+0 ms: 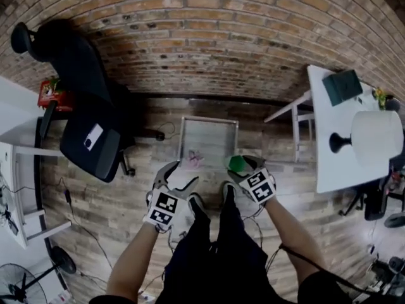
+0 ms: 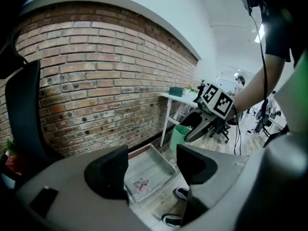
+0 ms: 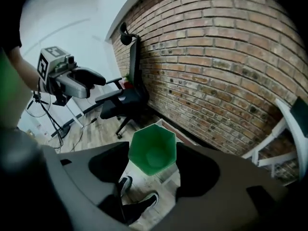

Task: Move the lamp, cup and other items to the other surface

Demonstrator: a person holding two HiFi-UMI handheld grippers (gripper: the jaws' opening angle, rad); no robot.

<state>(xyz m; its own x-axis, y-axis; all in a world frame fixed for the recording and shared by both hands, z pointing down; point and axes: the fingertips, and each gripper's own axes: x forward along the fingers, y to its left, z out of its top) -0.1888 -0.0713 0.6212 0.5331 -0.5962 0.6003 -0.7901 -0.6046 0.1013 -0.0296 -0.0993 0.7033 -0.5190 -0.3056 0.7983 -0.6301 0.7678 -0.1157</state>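
Note:
A green six-sided cup [image 1: 236,163] sits between the pads of my right gripper [image 1: 240,162], held mouth-up above the floor; the right gripper view shows the cup [image 3: 153,149] gripped at both sides. My left gripper [image 1: 183,173] is open and empty, level with it to the left. Between its jaws in the left gripper view, only the floor tray [image 2: 166,160] shows. The lamp [image 1: 373,138], white shade and black base, lies on the white table [image 1: 329,170] at the right.
A grey tray [image 1: 209,120] with a small pink item [image 1: 194,160] lies on the floor by the brick wall. A black office chair [image 1: 88,113] stands at the left beside a white desk [image 1: 12,116]. A dark green box [image 1: 342,85] rests on the right table.

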